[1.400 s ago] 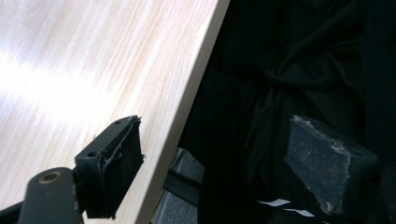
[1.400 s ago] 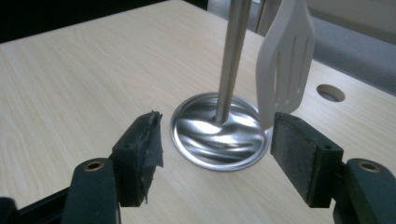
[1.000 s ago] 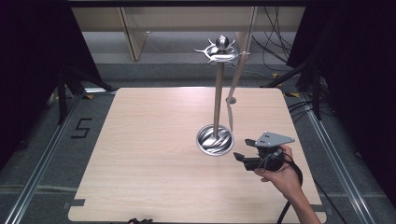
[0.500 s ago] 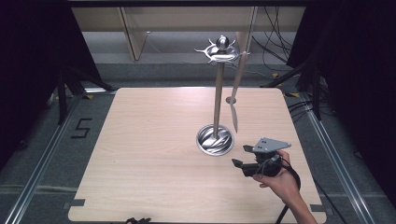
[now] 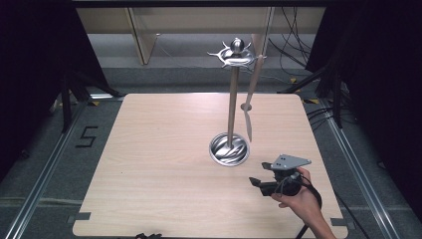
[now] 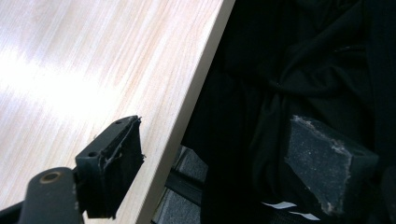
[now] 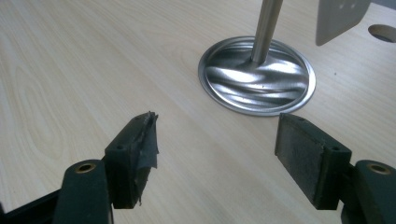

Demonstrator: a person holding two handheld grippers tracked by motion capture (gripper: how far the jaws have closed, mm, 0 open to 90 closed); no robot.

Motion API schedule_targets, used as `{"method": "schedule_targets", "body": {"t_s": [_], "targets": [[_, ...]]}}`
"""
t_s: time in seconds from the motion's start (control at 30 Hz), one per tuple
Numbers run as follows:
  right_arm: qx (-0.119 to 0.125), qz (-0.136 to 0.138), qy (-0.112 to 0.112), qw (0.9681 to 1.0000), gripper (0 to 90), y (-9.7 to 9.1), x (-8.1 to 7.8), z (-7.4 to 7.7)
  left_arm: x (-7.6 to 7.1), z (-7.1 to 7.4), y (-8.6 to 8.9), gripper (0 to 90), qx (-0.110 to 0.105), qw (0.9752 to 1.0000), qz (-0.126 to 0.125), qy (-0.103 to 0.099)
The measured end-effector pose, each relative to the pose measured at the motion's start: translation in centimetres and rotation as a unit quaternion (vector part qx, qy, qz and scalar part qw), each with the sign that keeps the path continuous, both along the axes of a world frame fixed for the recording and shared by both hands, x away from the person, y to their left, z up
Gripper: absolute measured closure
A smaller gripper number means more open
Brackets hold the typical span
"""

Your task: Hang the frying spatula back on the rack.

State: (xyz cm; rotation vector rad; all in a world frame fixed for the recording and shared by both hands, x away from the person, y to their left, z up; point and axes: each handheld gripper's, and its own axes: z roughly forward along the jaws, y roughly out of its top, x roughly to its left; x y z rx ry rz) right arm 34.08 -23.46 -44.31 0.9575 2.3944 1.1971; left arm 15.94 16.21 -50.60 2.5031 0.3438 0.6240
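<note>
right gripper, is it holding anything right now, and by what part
Nothing is held. The right gripper has open jaws with bare table between them, short of the metal stand and its hanging wooden spatula.

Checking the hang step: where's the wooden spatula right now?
In the high view the wooden spatula hangs from a hook at the top of the metal stand, just right of its pole, blade tip above the round base, beyond the open right gripper.

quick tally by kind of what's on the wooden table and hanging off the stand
tall silver metal utensil stand with round swirled base: 1
pale wooden spatula hanging from the stand's top hooks: 1
black two-jaw right gripper held open above the table: 1
total: 3
</note>
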Motion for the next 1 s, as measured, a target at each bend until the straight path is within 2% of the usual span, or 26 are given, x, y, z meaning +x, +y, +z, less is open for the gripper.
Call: {"method": "schedule_targets", "body": {"t_s": [0.1,0.13,0.17,0.2,0.23,0.3,0.33,0.37,0.43,0.47,0.53,0.6,0.63,0.73,0.77,0.8,0.83,0.93,1.0], "targets": [[-0.001,0.005,0.0,1.0,30.4,-0.2,-0.1,-0.4,0.0,0.0,0.0,17.5,0.0,1.0,-0.002,0.004],[0.0,-0.004,-0.002,1.0,30.3,-0.3,-0.2,-0.5,0.0,0.0,0.0,17.5,0.001,1.0,-0.003,0.003],[-0.003,-0.004,0.004,1.0,30.3,-0.5,-0.3,-0.5,0.0,0.0,0.0,17.5,0.002,1.0,-0.003,0.004],[0.005,-0.012,0.017,0.9998,30.2,-0.4,-0.6,-0.6,0.0,0.0,-0.1,17.5,0.001,1.0,-0.004,0.005],[0.001,-0.002,0.005,1.0,30.1,-0.6,-0.4,-0.8,-0.1,0.0,-0.1,17.5,0.0,1.0,-0.003,0.004],[0.005,-0.008,0.013,0.9999,29.9,-0.8,-0.5,-1.0,-0.1,0.1,0.0,17.5,0.002,0.9999,-0.006,0.009],[0.007,-0.004,0.009,0.9999,29.8,-1.0,-0.6,-1.1,-0.1,0.1,0.0,17.5,0.003,1.0,-0.003,0.005],[0.011,-0.005,0.019,0.9997,29.7,-1.1,-0.7,-1.1,-0.2,0.1,0.0,17.5,0.003,1.0,-0.003,0.003],[0.012,0.002,0.015,0.9998,29.7,-1.2,-0.8,-1.3,-0.1,0.1,0.0,17.5,0.004,1.0,-0.003,0.005],[0.015,-0.009,0.028,0.9995,29.6,-1.2,-1.1,-1.3,-0.1,0.1,0.0,17.5,0.004,1.0,-0.003,0.006],[0.008,-0.004,0.014,0.9999,29.6,-1.4,-1.2,-1.5,-0.2,0.1,0.0,17.5,0.003,1.0,-0.003,0.006],[0.014,-0.009,0.025,0.9996,29.6,-1.3,-1.6,-1.7,-0.2,0.0,-0.1,17.5,0.003,1.0,-0.004,0.007],[0.011,-0.003,0.018,0.9998,29.6,-1.4,-1.6,-1.8,-0.2,0.0,-0.1,17.5,0.003,1.0,-0.004,0.007],[0.013,-0.007,0.022,0.9996,29.6,-1.4,-2.1,-2.2,-0.2,0.0,-0.1,17.5,0.004,1.0,-0.003,0.007],[0.011,-0.002,0.015,0.9998,29.6,-1.5,-2.1,-2.3,-0.2,0.0,-0.1,17.5,0.004,1.0,-0.003,0.008],[0.016,-0.008,0.031,0.9994,29.5,-1.4,-2.5,-2.4,-0.1,0.0,-0.1,17.5,0.005,1.0,-0.003,0.008],[0.011,0.002,0.021,0.9997,29.5,-1.6,-2.4,-2.5,-0.2,-0.1,-0.1,17.5,0.0,1.0,-0.003,0.003],[0.019,-0.007,0.034,0.9992,29.3,-1.5,-3.1,-2.8,-0.1,-0.1,-0.1,17.5,0.003,1.0,-0.003,0.004],[0.011,0.005,0.026,0.9996,29.1,-1.7,-3.2,-2.9,-0.1,-0.1,-0.1,17.5,0.003,1.0,-0.003,0.003]]}}
